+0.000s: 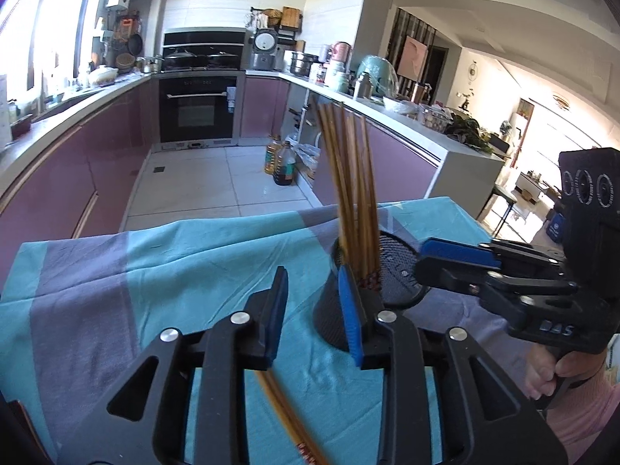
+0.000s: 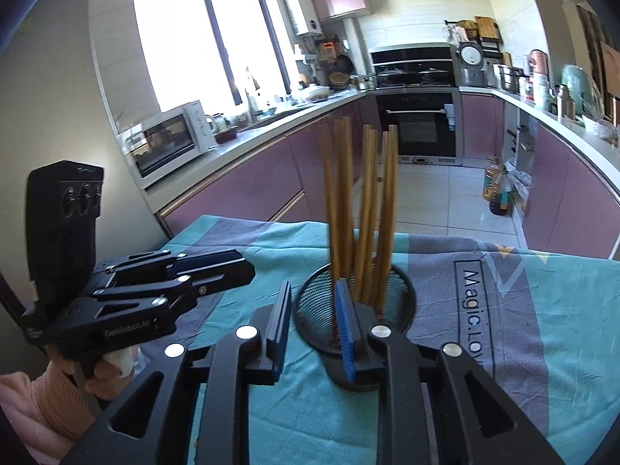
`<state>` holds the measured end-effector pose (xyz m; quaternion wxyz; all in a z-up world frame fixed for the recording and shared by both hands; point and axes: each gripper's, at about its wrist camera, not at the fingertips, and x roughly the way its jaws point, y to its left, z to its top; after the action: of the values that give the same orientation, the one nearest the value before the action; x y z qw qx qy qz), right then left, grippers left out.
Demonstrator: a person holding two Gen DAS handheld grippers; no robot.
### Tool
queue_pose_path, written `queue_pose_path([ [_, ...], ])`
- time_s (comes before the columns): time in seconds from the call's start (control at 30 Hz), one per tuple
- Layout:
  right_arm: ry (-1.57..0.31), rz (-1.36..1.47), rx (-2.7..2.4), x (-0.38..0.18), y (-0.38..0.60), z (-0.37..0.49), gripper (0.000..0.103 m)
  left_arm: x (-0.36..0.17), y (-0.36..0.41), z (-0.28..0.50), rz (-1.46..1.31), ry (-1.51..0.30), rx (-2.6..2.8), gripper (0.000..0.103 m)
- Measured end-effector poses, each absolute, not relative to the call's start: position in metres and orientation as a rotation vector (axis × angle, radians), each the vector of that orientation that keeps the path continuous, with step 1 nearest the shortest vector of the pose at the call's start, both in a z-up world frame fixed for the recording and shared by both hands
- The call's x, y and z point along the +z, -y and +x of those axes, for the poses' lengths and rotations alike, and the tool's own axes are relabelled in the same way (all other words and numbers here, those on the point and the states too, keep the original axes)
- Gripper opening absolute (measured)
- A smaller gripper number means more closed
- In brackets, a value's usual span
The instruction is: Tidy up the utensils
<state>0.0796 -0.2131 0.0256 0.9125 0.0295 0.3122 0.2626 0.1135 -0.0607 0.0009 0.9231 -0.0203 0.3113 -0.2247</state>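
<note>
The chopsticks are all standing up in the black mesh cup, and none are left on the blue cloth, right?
Not quite. Many chopsticks stand in the black mesh cup, but the left wrist view shows some more chopsticks lying on the blue cloth, below the open left hand-held gripper.

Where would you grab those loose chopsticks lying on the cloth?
Grip the loose chopsticks across their thin shafts, coming down from above with one finger on each side. They lie flat together on the cloth below the open left gripper, so a pinch across them looks easier than taking an end.
</note>
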Motion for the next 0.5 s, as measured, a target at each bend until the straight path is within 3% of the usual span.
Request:
queue_pose_path([
  [0.13, -0.679, 0.030, 0.598, 0.015, 0.201, 0.064, 0.036, -0.009, 0.038, 0.098, -0.024, -0.644, -0.417, 0.035],
  [0.5, -0.863, 0.021, 0.635, -0.046, 0.152, 0.065, 0.036, -0.058, 0.003, 0.073, -0.049, -0.731, -0.311, 0.038],
])
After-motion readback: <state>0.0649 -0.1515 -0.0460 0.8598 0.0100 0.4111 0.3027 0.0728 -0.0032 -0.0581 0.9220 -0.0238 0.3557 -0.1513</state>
